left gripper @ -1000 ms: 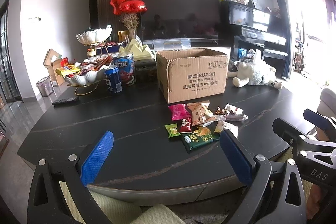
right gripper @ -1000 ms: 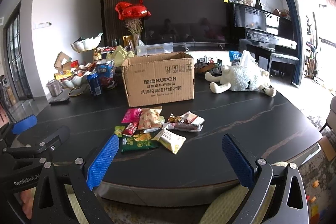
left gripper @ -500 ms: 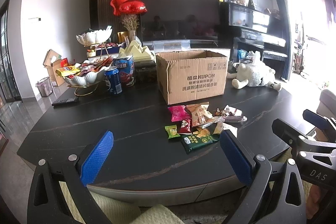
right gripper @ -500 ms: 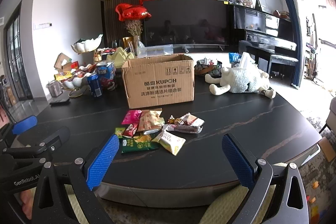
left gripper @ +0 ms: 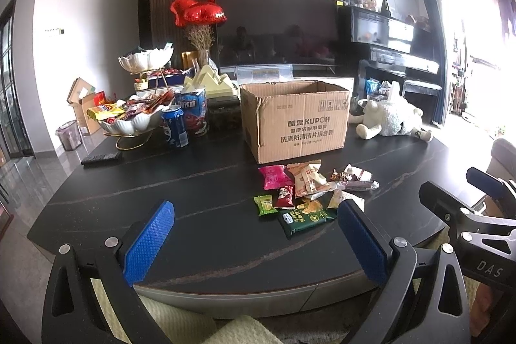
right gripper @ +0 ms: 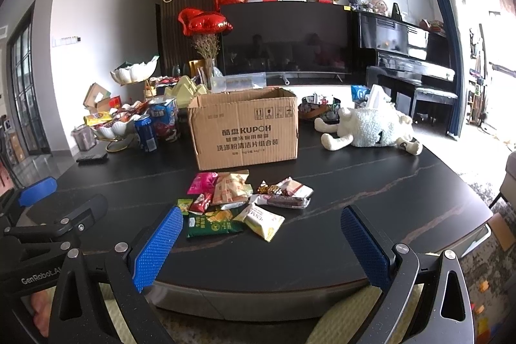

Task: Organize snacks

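Observation:
Several snack packets (left gripper: 306,189) (right gripper: 238,202) lie in a loose pile on the black table, just in front of an open cardboard box (left gripper: 295,118) (right gripper: 245,128). A dark green packet (left gripper: 304,216) (right gripper: 214,224) lies nearest me; a pink one (left gripper: 274,176) (right gripper: 203,182) lies close to the box. My left gripper (left gripper: 256,242) hangs open over the table's near edge, left of the pile. My right gripper (right gripper: 259,245) is open too, near the front edge, with the pile just ahead between its blue pads. Neither holds anything.
A white tiered bowl of snacks (left gripper: 130,121), a blue can (left gripper: 175,126) and a remote (left gripper: 101,157) stand at the left. A white plush sheep (right gripper: 371,128) lies at the right. The table's curved front edge (right gripper: 258,295) runs below the grippers.
Both grippers have drifted slightly forward and up toward the pile. Nothing on the table has moved.

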`<state>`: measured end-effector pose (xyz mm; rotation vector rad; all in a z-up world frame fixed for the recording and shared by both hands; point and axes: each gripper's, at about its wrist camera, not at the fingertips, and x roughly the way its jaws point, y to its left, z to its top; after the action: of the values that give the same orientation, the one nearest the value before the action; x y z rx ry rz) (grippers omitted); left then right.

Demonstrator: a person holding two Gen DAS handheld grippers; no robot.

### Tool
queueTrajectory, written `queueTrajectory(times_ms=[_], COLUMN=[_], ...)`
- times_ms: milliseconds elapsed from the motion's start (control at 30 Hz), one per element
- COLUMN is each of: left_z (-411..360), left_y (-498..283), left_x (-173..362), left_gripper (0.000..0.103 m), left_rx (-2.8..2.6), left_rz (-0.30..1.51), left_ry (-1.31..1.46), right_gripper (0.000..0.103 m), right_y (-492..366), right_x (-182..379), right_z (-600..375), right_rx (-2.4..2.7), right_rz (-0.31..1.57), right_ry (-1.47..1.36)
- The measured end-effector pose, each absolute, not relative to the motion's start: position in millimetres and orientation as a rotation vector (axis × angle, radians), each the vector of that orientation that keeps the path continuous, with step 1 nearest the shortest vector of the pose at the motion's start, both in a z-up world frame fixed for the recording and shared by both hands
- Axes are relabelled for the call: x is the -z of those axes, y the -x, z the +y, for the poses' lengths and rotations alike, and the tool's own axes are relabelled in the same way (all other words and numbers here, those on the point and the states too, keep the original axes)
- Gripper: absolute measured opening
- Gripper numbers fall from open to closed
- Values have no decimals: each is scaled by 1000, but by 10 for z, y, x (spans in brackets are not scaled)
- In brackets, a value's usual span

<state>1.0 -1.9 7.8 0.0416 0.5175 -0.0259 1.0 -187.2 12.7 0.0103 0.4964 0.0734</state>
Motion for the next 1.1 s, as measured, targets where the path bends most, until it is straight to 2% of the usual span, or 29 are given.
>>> queueTrajectory(times_ms=[733, 1100], left_z=[-34, -201], left_y=[-82, -456], left_x=[-47, 211], left_gripper=[103, 98], left_rx=[60, 161], left_rz=[541, 589], left_ry=[-46, -145], right_gripper=[100, 99], right_y=[-54, -502], right_x=[-48, 277], right_z=[-1891, -1953], right_rx=[-75, -110], right_rz=[519, 644], right_ry=[-7, 12])
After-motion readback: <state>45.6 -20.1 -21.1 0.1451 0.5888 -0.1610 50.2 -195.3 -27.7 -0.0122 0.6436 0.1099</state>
